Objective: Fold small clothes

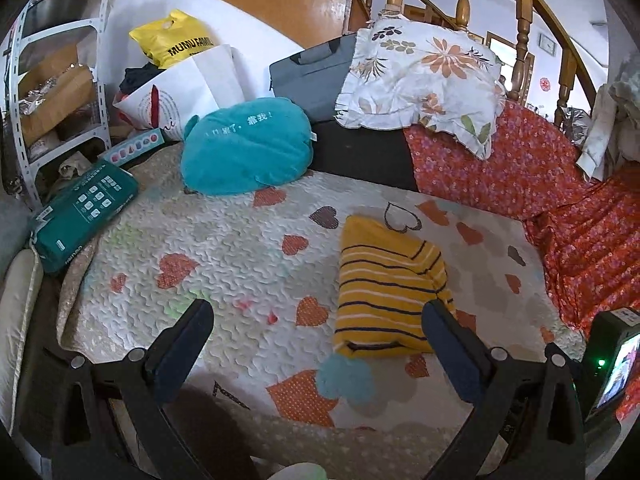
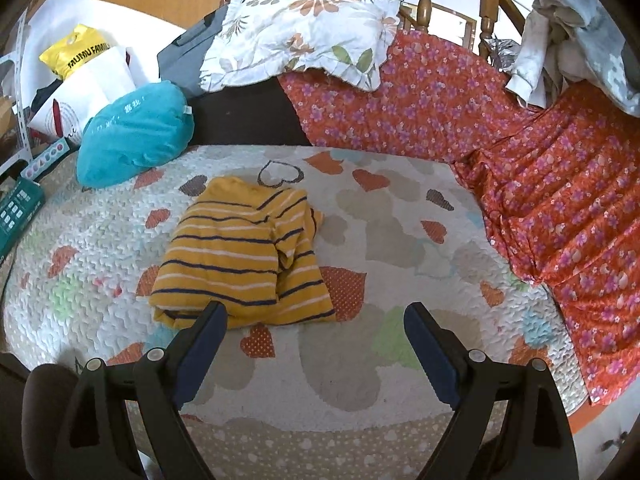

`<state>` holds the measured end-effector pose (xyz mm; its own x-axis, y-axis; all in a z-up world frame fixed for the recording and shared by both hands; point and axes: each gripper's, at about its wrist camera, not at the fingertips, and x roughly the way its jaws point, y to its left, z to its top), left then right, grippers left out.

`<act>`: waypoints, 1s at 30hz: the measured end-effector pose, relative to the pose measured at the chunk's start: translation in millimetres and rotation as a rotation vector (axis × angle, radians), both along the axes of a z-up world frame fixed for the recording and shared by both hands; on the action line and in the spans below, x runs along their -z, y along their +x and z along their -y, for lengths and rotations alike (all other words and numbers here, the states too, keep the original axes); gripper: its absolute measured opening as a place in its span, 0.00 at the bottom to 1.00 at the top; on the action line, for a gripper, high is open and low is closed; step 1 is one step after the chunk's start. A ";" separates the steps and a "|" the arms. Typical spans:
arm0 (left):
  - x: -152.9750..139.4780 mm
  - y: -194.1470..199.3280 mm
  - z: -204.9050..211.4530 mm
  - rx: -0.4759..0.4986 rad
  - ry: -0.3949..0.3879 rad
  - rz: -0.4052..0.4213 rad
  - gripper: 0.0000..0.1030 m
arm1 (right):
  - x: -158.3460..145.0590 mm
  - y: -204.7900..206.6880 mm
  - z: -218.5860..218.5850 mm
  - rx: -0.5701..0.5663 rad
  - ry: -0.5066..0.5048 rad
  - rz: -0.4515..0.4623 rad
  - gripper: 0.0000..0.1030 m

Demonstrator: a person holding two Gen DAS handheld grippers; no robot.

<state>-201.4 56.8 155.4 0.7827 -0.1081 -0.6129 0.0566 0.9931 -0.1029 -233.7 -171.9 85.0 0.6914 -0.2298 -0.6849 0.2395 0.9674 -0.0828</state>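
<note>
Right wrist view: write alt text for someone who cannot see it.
A folded yellow striped shirt lies on a heart-patterned quilt, just beyond the open, empty right gripper. Behind are a teal cushion and a floral pillow.

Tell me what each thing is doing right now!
Yellow striped shirt: folded, lying on the quilt, not held.
Left gripper: fingers open, empty.
Right gripper: fingers open, empty.
Teal cushion: resting on the quilt.
Floral pillow: propped on the backrest.
</note>
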 end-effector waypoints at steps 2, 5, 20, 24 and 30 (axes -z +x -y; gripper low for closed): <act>1.7 0.2 1.0 0.005 0.001 0.002 1.00 | 2.1 0.6 -0.1 0.002 -0.005 -0.007 0.90; 5.0 1.2 2.3 0.014 0.013 0.002 1.00 | 5.3 1.7 2.0 0.008 -0.005 -0.017 0.90; 49.1 21.9 15.3 0.047 0.105 -0.115 1.00 | 37.2 10.1 5.8 0.016 -0.009 -0.098 0.90; 58.6 32.0 12.2 0.037 0.082 -0.142 1.00 | 44.3 18.4 3.7 0.001 -0.017 -0.130 0.90; 74.4 53.4 16.7 0.056 0.108 -0.206 1.00 | 47.4 37.5 -1.8 -0.027 -0.026 -0.127 0.90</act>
